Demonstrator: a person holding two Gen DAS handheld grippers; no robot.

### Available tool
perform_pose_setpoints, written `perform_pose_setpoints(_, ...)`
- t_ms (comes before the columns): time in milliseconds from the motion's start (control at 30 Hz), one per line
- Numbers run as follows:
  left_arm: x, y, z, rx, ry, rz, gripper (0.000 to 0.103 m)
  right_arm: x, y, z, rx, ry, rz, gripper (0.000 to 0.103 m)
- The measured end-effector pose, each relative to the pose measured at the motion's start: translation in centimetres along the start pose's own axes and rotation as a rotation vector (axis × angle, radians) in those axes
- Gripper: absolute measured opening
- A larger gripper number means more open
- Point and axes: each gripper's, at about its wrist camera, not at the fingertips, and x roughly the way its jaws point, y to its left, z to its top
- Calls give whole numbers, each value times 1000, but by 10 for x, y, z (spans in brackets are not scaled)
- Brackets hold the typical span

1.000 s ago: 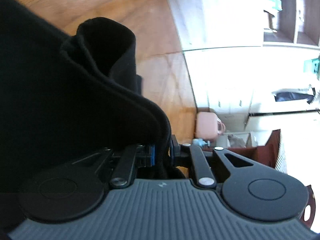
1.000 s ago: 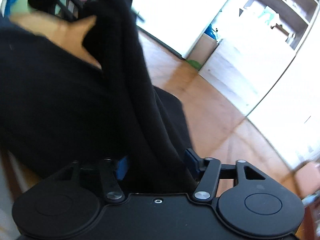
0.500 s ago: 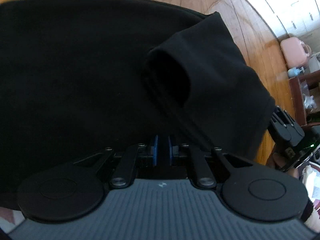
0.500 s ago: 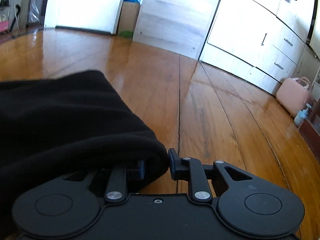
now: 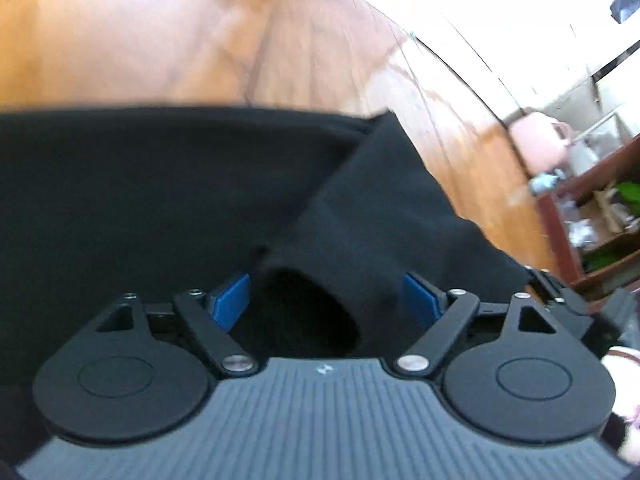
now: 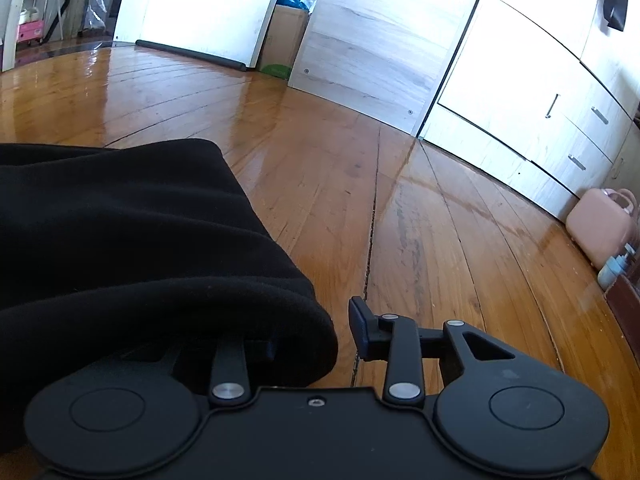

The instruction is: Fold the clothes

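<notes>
Releasing a fold, we see the left gripper (image 5: 326, 300) just sprung wide around the black garment's (image 5: 160, 184) cuff (image 5: 320, 312), the right gripper (image 6: 316, 338) just widening, cloth between unpinched; next, we regrasp an edge.

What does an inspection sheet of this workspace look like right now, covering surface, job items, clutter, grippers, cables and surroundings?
Surface: glossy wooden floor.
Job's things: black garment spread on the floor, a sleeve folded over it, cuff toward the camera.
Clutter: pink case and a small blue bottle by the drawers.
Grippers: left gripper has just been opening, jaws wide, the cuff between them unpressed; right gripper jaws have just been opening, one finger hidden under the garment's edge, grip unclear.
Cables: nothing seen.
Surroundings: white drawer units, cardboard box, dark wooden shelf.
</notes>
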Motion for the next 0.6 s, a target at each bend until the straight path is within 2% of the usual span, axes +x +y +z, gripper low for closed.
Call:
perform_pose_setpoints(67, 5, -8, 3, 24, -4, -52, 69, 2, -3, 0, 8, 3, -1, 45)
perform_pose_setpoints(133, 6, 10, -16, -12, 24, -61, 20, 2, -6, -1, 19, 4, 8, 45)
perform_pose_setpoints(200, 14, 24, -20, -29, 2, -41, 12, 3, -6, -1, 9, -4, 19, 45)
perform_pose_setpoints(233, 4, 29, -32, -4, -16, -29, 12, 2, -6, -1, -3, -15, 23, 45)
perform_pose_setpoints(300, -11, 12, -28, 122, -73, 12, 11, -1, -4, 1, -16, -49, 35, 45)
perform_pose_setpoints(367, -39, -8, -5, 155, -147, -5, 11, -7, -1, 3, -16, -82, 69, 46)
perform_pose_setpoints(400, -53, -4, 7, 114, -186, -28, 11, -10, 0, 5, -13, -93, 94, 47)
perform_pose_setpoints(467, -71, 13, 34, -4, -232, -44, 12, -17, 6, 7, -20, -116, 142, 55)
perform_pose_setpoints(533, -64, 31, 44, 0, -153, 17, 14, -21, 17, 7, -60, -121, 169, 56)
perform_pose_setpoints(600, -39, 38, 37, 15, -43, 216, 15, -17, 30, 6, -113, -73, 117, 54)
